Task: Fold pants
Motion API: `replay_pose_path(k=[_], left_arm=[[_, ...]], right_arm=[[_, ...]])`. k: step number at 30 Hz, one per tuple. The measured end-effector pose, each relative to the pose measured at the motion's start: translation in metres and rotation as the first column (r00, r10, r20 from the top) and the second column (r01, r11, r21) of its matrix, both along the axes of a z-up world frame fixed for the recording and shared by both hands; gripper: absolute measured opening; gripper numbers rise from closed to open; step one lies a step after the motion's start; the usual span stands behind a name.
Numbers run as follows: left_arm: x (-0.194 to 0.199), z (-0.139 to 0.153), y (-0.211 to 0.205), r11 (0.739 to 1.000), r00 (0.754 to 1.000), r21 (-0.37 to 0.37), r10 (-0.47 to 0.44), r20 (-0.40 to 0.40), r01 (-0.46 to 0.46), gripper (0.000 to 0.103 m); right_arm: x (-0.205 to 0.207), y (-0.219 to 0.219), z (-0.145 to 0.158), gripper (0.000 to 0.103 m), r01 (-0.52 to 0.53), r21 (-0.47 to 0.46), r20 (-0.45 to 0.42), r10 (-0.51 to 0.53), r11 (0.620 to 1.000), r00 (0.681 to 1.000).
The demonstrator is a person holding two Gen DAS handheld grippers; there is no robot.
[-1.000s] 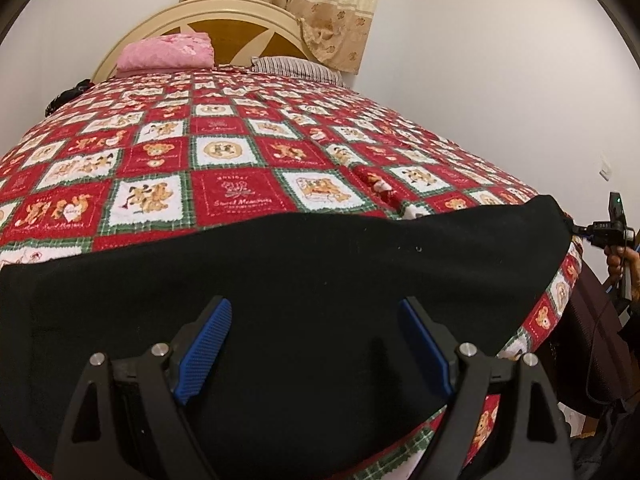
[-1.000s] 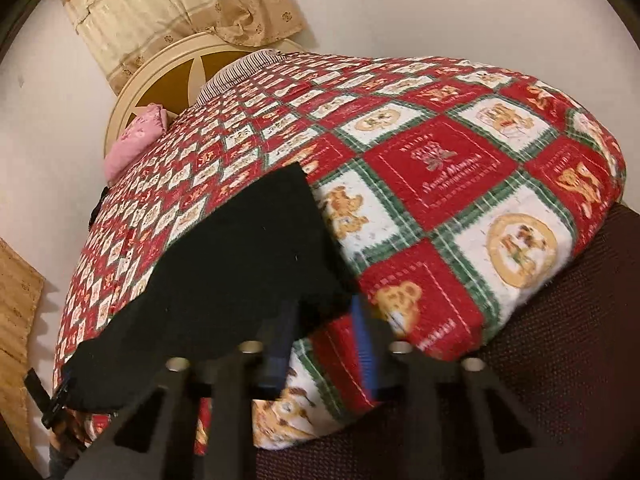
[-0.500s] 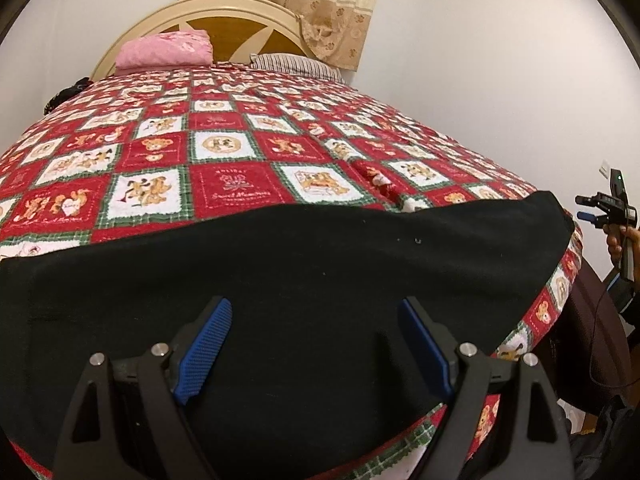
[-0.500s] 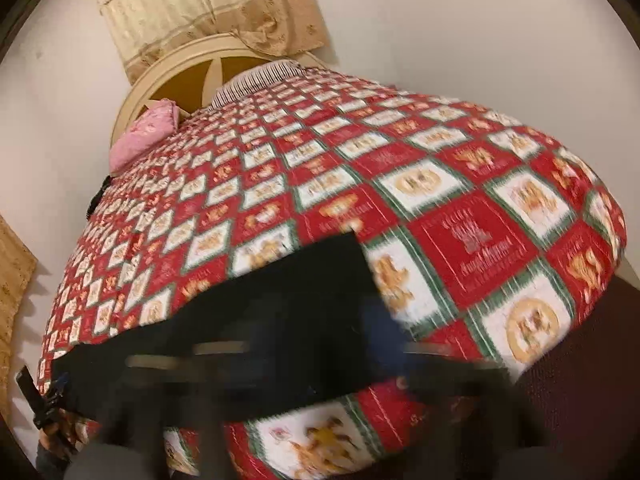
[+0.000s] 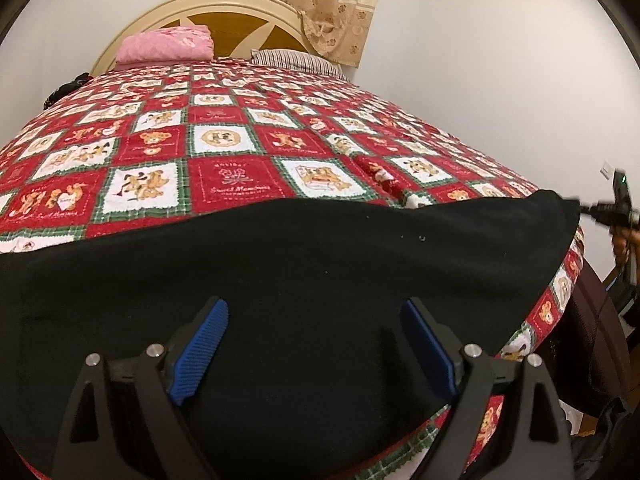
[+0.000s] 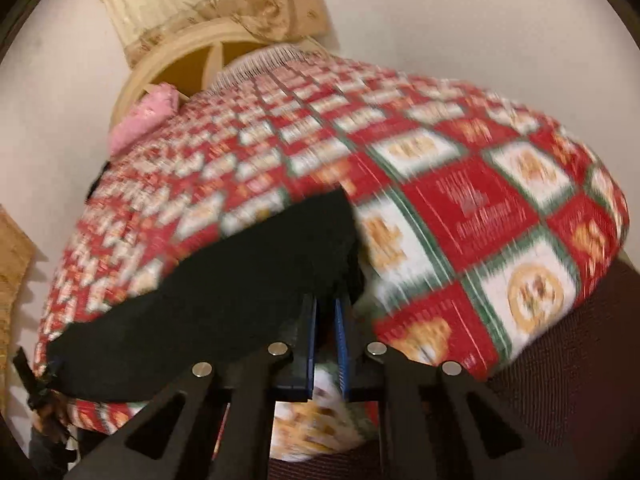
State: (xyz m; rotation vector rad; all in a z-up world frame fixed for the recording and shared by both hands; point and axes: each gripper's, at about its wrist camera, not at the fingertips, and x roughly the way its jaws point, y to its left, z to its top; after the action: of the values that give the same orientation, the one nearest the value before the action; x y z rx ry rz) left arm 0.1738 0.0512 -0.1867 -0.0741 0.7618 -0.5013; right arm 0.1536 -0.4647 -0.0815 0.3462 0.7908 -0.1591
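Observation:
Black pants [image 5: 320,248] lie flat across the near end of a bed with a red teddy-bear quilt [image 5: 228,184]. My left gripper [image 5: 314,308] hovers over the middle of the pants. Its jaws stand wide and are opening a little further, and its blue pads [image 5: 200,348] do not press on the cloth. In the blurred right wrist view, my right gripper [image 6: 327,300] sits at the right corner of the pants [image 6: 220,292]. Its jaws are closing to a narrow slit, with the corner at its tips. In the left wrist view the right gripper [image 5: 592,210] meets that same corner.
A pink pillow [image 5: 166,44] and a striped pillow [image 5: 296,60] lie at the far end, by a cream headboard [image 5: 240,4] and a beige curtain [image 5: 320,0]. A dark maroon surface [image 6: 560,340] stands off the bed's right corner. A white wall is on the right.
My right gripper let go of the pants corner, opened and lifted off, and is now closed at that corner again. The left gripper has stayed over the pants.

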Motion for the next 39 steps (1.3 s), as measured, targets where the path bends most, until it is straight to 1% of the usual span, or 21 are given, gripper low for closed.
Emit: replay_pose_path(k=[2,5,7,8,9,11,12,14,15,16,18,20,22,25,27,28,29,31,33,36,39], left_arm=[[0.0,0.0,-0.001,1.0,1.0,0.002,0.0,0.001,0.0,0.092],[0.0,0.0,0.0,1.0,1.0,0.001,0.003,0.006,-0.003,0.092],[0.0,-0.001,0.001,1.0,1.0,-0.002,0.007,0.009,-0.007,0.092],[0.0,-0.001,0.001,1.0,1.0,-0.005,0.008,0.009,-0.008,0.092],[0.0,-0.001,0.002,1.0,1.0,-0.01,0.008,0.009,-0.008,0.092],[0.0,-0.002,0.004,1.0,1.0,-0.021,0.006,0.007,-0.006,0.092],[0.0,-0.002,0.004,1.0,1.0,-0.025,0.004,0.007,-0.004,0.092],[0.0,-0.003,0.005,1.0,1.0,-0.03,-0.001,0.006,0.001,0.093],[0.0,-0.003,0.004,1.0,1.0,-0.029,-0.007,0.006,0.007,0.095],[0.0,-0.003,0.003,1.0,1.0,-0.025,-0.011,0.007,0.011,0.096],[0.001,-0.004,0.001,1.0,1.0,-0.014,-0.017,0.007,0.017,0.097],[0.0,-0.004,0.0,1.0,1.0,-0.009,-0.016,0.008,0.016,0.097],[0.0,-0.003,0.0,1.0,1.0,-0.014,-0.013,0.009,0.013,0.097],[-0.001,-0.004,0.0,1.0,1.0,-0.009,-0.006,0.012,0.006,0.097],[0.0,-0.004,-0.001,1.0,1.0,-0.001,-0.006,0.011,0.006,0.097],[0.0,-0.004,-0.001,1.0,1.0,0.0,-0.005,0.01,0.005,0.097],[0.0,-0.004,-0.001,1.0,1.0,0.001,-0.005,0.009,0.005,0.097],[0.0,-0.004,0.0,1.0,1.0,-0.004,-0.007,0.008,0.007,0.097],[0.0,-0.005,0.001,1.0,1.0,-0.008,-0.006,0.008,0.006,0.097],[0.0,-0.004,0.002,1.0,1.0,-0.008,-0.007,0.007,0.007,0.097],[0.0,-0.005,0.002,1.0,1.0,-0.012,-0.007,0.007,0.007,0.097]], right_arm=[[0.011,0.009,0.02,0.008,-0.023,-0.019,0.036,0.023,1.0,0.999],[0.033,0.02,0.033,0.008,-0.036,-0.048,0.047,0.039,0.998,0.998],[0.05,0.025,0.027,0.009,-0.038,-0.085,0.016,0.039,0.996,0.999],[0.058,0.026,0.019,0.009,-0.03,-0.125,-0.025,0.027,0.992,0.999],[0.063,0.024,0.009,0.009,-0.021,-0.138,-0.061,0.012,0.99,0.998],[0.059,0.012,-0.008,0.009,-0.003,-0.108,-0.102,-0.008,0.994,0.995],[0.053,0.006,-0.016,0.012,0.011,-0.099,-0.113,-0.022,0.995,0.993],[0.034,-0.006,-0.024,0.03,0.062,-0.095,-0.121,-0.073,0.994,0.99],[0.021,-0.011,-0.026,0.053,0.078,-0.073,-0.112,-0.086,0.994,0.99],[0.011,-0.016,-0.028,0.061,0.082,-0.039,-0.1,-0.086,0.996,0.991],[-0.008,-0.025,-0.035,0.061,0.087,-0.002,-0.103,-0.087,0.996,0.991],[-0.018,-0.025,-0.042,0.061,0.086,-0.007,-0.12,-0.086,0.996,0.989],[-0.026,-0.024,-0.047,0.059,0.08,-0.01,-0.11,-0.081,0.997,0.991],[-0.027,-0.016,-0.05,0.054,0.067,-0.079,-0.099,-0.075,0.995,0.992],[-0.022,-0.005,-0.052,0.049,0.054,-0.195,-0.109,-0.076,0.979,0.991],[-0.019,-0.002,-0.052,0.048,0.051,-0.226,-0.112,-0.077,0.973,0.991],[-0.016,-0.002,-0.052,0.048,0.055,-0.226,-0.104,-0.08,0.973,0.991],[-0.013,-0.01,-0.049,0.048,0.075,-0.159,-0.076,-0.087,0.985,0.993],[-0.011,-0.02,-0.048,0.048,0.087,-0.066,-0.046,-0.09,0.994,0.995],[-0.007,-0.019,-0.048,0.048,0.083,-0.025,-0.035,-0.084,0.996,0.996],[-0.01,-0.021,-0.047,0.048,0.069,0.069,-0.02,-0.068,0.995,0.998]])
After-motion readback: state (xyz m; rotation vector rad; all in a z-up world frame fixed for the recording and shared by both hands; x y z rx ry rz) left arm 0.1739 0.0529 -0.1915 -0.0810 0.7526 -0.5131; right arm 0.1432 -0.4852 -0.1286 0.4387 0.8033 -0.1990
